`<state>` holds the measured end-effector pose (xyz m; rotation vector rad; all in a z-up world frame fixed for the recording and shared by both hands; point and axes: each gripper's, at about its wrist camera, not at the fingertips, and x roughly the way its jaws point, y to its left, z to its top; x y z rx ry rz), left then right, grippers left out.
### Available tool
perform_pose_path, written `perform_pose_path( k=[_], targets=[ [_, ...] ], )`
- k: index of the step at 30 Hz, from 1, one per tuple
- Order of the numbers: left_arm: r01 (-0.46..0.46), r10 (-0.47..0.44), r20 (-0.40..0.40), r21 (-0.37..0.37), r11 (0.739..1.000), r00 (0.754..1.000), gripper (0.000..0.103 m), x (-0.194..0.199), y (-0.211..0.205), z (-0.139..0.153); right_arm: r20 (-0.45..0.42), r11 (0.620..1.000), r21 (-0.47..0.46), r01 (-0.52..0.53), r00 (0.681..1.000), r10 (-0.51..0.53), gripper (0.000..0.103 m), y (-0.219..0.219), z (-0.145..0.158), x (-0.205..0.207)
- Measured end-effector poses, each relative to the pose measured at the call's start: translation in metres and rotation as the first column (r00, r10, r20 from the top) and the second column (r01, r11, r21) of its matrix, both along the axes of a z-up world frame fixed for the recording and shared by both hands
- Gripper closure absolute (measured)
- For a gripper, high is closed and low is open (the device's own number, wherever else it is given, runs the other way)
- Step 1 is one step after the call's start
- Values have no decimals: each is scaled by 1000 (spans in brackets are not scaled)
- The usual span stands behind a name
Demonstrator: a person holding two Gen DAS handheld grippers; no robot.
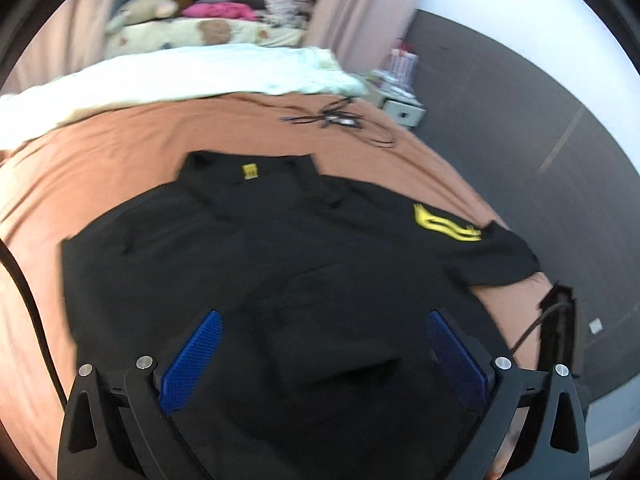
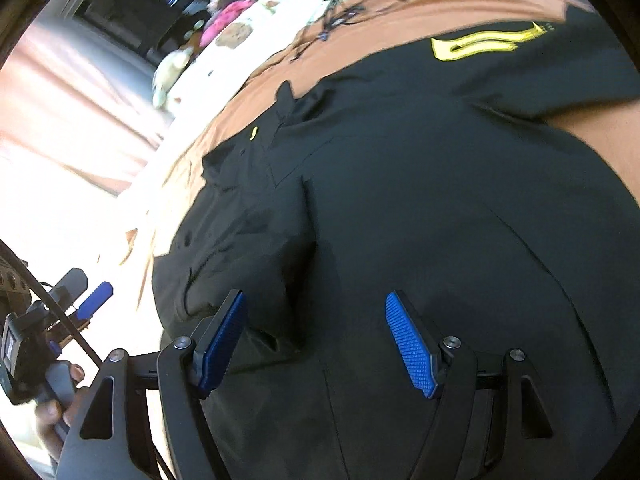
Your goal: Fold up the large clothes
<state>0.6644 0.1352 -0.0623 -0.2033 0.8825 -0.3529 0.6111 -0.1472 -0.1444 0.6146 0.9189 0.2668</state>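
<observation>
Black shirt lies spread on the bed's brown sheet, and both grippers hang just above its near part. In the left wrist view the left gripper stands with its blue pads at their widest, cloth below them but nothing pinched. In the right wrist view the right gripper has its pads partly apart over a raised ridge of fabric; they do not press on it. That looks like a pause between grips — the garment is laid out flat so its edges can be found, and each tool is poised near the hem end for the next pinch. At the left edge of that view a person's hand grips the handle of the other tool.

The garment's long axis runs from near to far: hem toward the grippers, collar with a small yellow tag at the far end, pointing up the bed. One sleeve, bearing a yellow emblem, reaches right toward the bed's edge; the left side shows a squared fold line, though blur makes it hard to say how far it is tucked.

Beyond the collar a tangle of black cables rests on the sheet, well apart from the shirt. Farther still come a white blanket, a patterned pillow and a plush toy — all clear of the working area.
</observation>
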Motion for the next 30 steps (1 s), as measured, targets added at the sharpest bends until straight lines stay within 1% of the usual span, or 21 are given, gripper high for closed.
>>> perform_pose_path(
  k=[1, 2, 4, 5, 6, 10, 12, 14, 16, 17, 19, 21, 23, 25, 26, 28, 29, 30],
  targets=[
    [-36, 37, -9, 6, 999, 999, 1, -6, 16, -3, 14, 1000, -25, -18, 1000, 18, 33, 4, 0, -6],
    [-54, 54, -13, 7, 999, 998, 1, -9, 24, -5, 31, 998, -52, -41, 999, 42, 33, 14, 4, -4],
    [-121, 121, -27, 21, 992, 992, 1, -19, 53, -11, 63, 988, -120, -92, 993, 100, 33, 35, 12, -1],
    [-143, 144, -34, 30, 989, 989, 1, -22, 61, -13, 74, 982, -155, -111, 990, 124, 33, 45, 14, 3],
    [-180, 182, -47, 44, 983, 982, 1, -28, 75, -17, 83, 972, -195, -130, 985, 149, 33, 56, 17, 4],
    [-265, 271, -88, 73, 962, 959, 2, -47, 115, -28, 99, 927, -323, -192, 967, 234, 33, 89, 19, 1],
    [-289, 297, -99, 87, 953, 950, 3, -57, 129, -32, 93, 905, -380, -189, 966, 241, 33, 97, 16, -9],
    [-298, 309, -111, 105, 949, 945, 6, -68, 140, -39, 80, 879, -445, -171, 970, 229, 33, 108, 9, -3],
    [-300, 318, -138, 138, 944, 938, 14, -76, 148, -49, 60, 858, -486, -168, 973, 224, 33, 116, 3, 4],
    [-301, 325, -157, 157, 941, 933, 17, -78, 151, -55, 54, 853, -496, -163, 975, 217, 33, 116, 1, 9],
    [-301, 332, -189, 178, 937, 924, 28, -81, 154, -68, 44, 852, -498, -160, 977, 209, 33, 117, -3, 18],
    [-293, 335, -215, 206, 934, 917, 32, -83, 156, -80, 49, 861, -489, -138, 981, 185, 33, 112, -3, 27],
    [-276, 334, -232, 251, 928, 913, 38, -82, 154, -94, 56, 873, -473, -119, 985, 164, 33, 110, -5, 31],
    [-258, 331, -245, 286, 923, 911, 47, -80, 153, -106, 58, 901, -421, -104, 988, 141, 33, 101, -8, 39],
    [-254, 332, -248, 300, 920, 910, 49, -77, 152, -111, 56, 919, -383, -94, 991, 125, 33, 93, -11, 43],
    [-249, 341, -253, 333, 909, 905, 60, -71, 150, -121, 46, 959, -279, -47, 997, 62, 33, 71, -16, 50],
    [-249, 344, -256, 341, 907, 903, 63, -67, 150, -125, 38, 972, -235, -12, 999, 22, 33, 57, -20, 51],
    [-251, 346, -258, 340, 907, 902, 66, -65, 151, -128, 25, 975, -221, 18, 1000, -13, 33, 46, -23, 53]
  ],
)
